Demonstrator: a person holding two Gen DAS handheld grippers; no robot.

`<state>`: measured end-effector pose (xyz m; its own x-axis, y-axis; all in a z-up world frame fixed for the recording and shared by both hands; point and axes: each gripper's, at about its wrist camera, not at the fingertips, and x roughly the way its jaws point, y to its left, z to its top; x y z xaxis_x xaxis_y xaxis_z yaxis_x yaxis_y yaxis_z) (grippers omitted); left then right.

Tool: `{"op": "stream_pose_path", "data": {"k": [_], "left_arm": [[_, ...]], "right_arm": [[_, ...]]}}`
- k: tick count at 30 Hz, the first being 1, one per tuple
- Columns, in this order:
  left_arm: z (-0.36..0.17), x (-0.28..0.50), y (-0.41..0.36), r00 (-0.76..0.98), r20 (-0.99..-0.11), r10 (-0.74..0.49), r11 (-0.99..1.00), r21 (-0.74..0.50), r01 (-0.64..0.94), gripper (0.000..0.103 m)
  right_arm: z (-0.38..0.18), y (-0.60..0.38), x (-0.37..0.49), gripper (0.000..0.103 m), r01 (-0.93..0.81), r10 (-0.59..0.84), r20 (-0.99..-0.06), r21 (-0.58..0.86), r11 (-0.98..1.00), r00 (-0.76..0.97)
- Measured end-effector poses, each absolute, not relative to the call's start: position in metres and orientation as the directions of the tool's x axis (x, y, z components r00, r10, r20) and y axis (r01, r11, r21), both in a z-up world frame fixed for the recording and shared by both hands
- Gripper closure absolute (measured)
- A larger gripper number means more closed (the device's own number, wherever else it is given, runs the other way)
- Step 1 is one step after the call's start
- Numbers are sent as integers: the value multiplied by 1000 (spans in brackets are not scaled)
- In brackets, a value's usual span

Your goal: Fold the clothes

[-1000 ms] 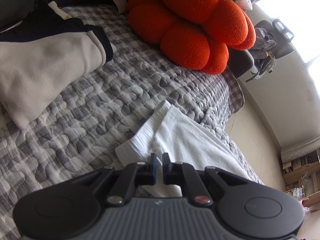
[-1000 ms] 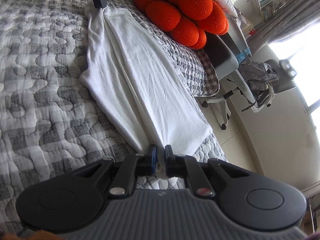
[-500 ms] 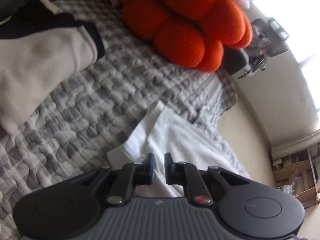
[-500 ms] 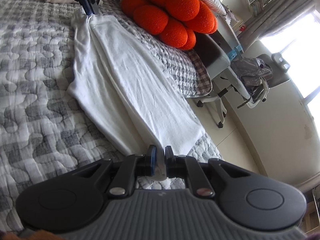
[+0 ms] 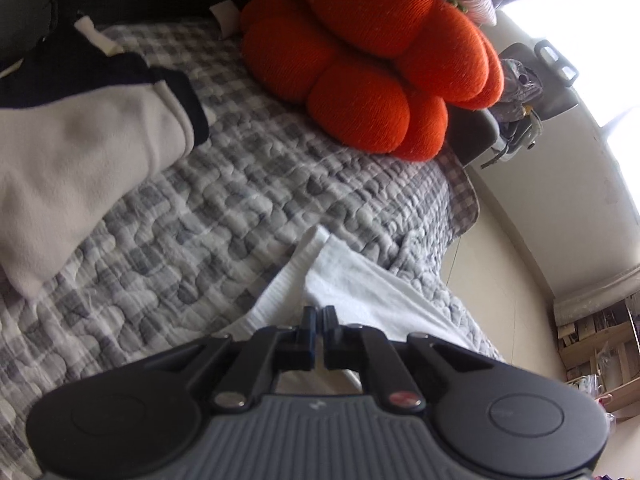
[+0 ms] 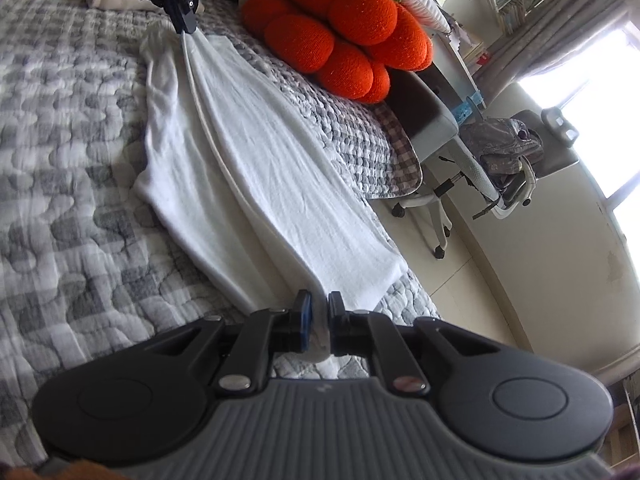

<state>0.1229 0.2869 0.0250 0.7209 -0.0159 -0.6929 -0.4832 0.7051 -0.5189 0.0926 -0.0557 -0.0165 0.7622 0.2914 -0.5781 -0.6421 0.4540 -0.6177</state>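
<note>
The white garment [image 6: 256,168] is stretched along the grey checked quilt [image 6: 60,160], pinched at one end by the closed right gripper [image 6: 316,312] and at the other by the closed left gripper [image 6: 185,20]. An orange cushion [image 6: 344,36] lies beside it.

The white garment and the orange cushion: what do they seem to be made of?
The white garment looks like thin cotton knit, matt: it creases softly, and its band is ribbed. The orange cushion looks like fuzzy woven or knitted yarn over soft stuffing, going by its fine thread lines and plump lobes. Neither fibre is certain.
</note>
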Motion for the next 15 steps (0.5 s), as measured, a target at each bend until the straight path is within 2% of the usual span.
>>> {"op": "stream_pose_path", "data": {"k": [8, 13, 15], "left_arm": [[14, 128, 278, 656, -754, 16, 777, -404, -483, 99], [24, 120, 286, 637, -767, 79, 777, -353, -522, 99], [32, 115, 286, 630, -768, 116, 783, -319, -534, 99]], "right_arm": [[-12, -61, 93, 94, -687, 301, -626, -579, 438, 719], [7, -79, 93, 87, -757, 386, -661, -476, 446, 643], [21, -89, 100, 86, -751, 425, -635, -423, 507, 645]]}}
